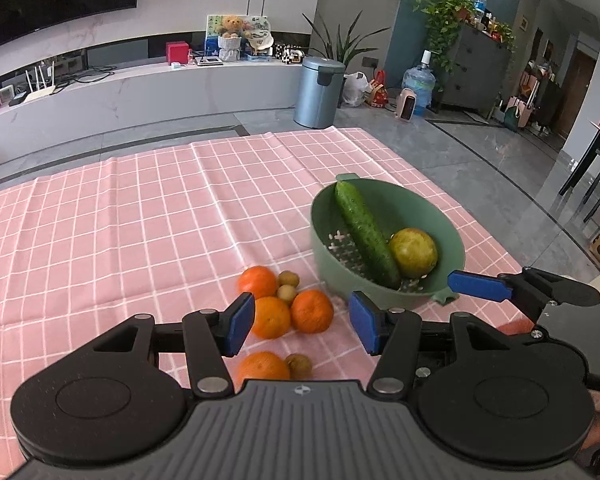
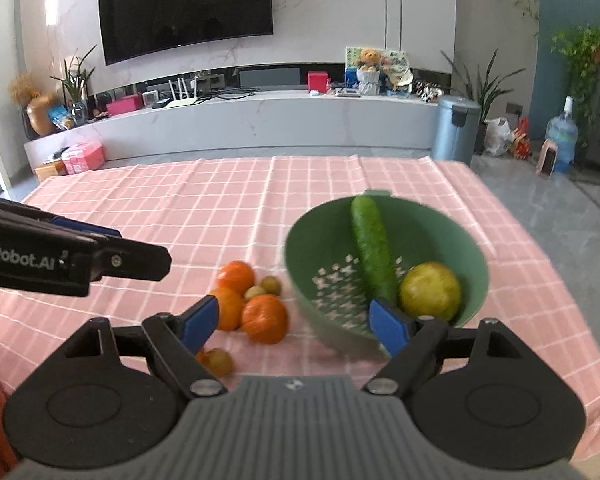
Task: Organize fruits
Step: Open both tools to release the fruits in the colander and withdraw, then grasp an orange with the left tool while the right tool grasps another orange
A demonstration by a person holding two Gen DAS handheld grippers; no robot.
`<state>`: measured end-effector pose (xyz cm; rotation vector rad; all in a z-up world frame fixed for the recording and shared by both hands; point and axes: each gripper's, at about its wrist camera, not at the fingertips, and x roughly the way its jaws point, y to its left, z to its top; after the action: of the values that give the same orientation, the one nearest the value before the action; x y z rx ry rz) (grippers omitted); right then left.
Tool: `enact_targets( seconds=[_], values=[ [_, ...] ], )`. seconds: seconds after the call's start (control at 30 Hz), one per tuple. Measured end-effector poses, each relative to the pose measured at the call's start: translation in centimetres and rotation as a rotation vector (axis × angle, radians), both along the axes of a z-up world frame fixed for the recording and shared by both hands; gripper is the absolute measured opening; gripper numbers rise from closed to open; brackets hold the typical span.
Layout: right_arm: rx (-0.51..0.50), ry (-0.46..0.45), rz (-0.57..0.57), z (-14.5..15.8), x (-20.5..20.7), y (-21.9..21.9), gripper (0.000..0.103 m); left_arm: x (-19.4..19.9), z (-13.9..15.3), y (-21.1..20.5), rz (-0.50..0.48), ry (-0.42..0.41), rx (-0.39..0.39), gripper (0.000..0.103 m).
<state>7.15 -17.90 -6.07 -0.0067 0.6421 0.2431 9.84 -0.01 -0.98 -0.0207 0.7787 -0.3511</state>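
We hold both grippers spread wide and empty: left gripper (image 1: 302, 326), right gripper (image 2: 294, 322). Glossy oranges (image 1: 271, 317) cluster on the checked cloth (image 1: 120, 220); a bumpy cucumber (image 1: 366, 234) lies in the perforated green bowl (image 1: 452, 240).

The left gripper (image 1: 302, 328) is hovering low with its jaws spread wide and nothing between its blue pads (image 1: 241, 322). The right gripper (image 2: 296, 322) is sitting just beside it, also gaping open and empty, its blue fingertips (image 2: 390, 326) pointing forward, both tools lying roughly level and parallel
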Motion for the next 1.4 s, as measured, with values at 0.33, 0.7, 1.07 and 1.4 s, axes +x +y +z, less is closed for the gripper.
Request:
enact_targets(
  seconds=[0.33, 0.7, 1.07, 1.4],
  values=[
    [0.079, 0.035, 0.013, -1.2, -1.0, 1.1, 0.074, -1.3, -1.2, 2.2, -0.013, 0.016, -0.037, 0.064],
    [0.040, 0.110, 0.028, -3.4, -0.4, 1.9, 0.055, -0.8, -4.6, 4.9, 0.007, 0.125, -0.123, 0.060],
    [0.079, 0.172, -0.022, -5.0, 1.9, 1.7, 0.040, 0.9, -8.2, 3.7, -0.023, 0.167, -0.089, 0.054],
    [0.154, 0.200, -0.070, -6.2, 4.1, 1.4, 0.040, 2.4, -10.9, 3.4, -0.033, 0.199, -0.069, 0.058]
  ],
)
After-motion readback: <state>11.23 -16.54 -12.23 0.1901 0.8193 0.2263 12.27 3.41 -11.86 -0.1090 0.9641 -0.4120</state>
